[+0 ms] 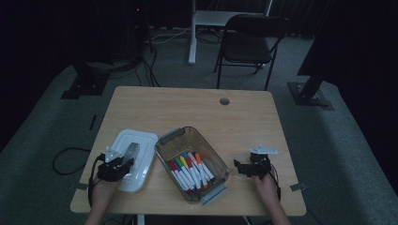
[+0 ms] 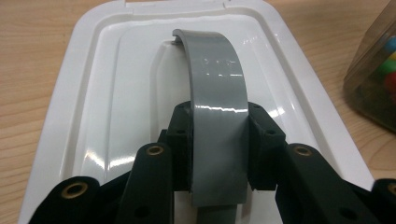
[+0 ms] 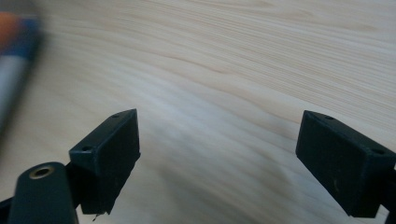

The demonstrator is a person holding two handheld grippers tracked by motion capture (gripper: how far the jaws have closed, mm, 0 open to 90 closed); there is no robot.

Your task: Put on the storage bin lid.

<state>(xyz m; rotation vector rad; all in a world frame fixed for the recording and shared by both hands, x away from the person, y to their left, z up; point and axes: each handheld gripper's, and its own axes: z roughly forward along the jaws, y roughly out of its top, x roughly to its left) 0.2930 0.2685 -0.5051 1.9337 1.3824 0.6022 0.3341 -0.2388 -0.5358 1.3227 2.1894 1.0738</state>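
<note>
1. Left gripper [image 2: 218, 154]: jaws pinched on the grey handle [image 2: 218, 93] arching over the white lid [image 2: 65, 121]. Right gripper [image 3: 219, 158]: jaws wide, nothing between them, over bare table [image 1: 234, 117].
2. Lid likely light, stiff, glossy plastic, so slippery; the handle looks like the only sound hold.
3. Lid lies flat just left of the clear bin [image 1: 213, 154].
4. Bin holds a row of coloured markers [image 1: 190, 169]; uncovered.

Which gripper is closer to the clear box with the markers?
About equal, the left slightly nearer. The left gripper grips the grey handle of the white lid beside the clear box; the right gripper hovers open on its other side.
</note>
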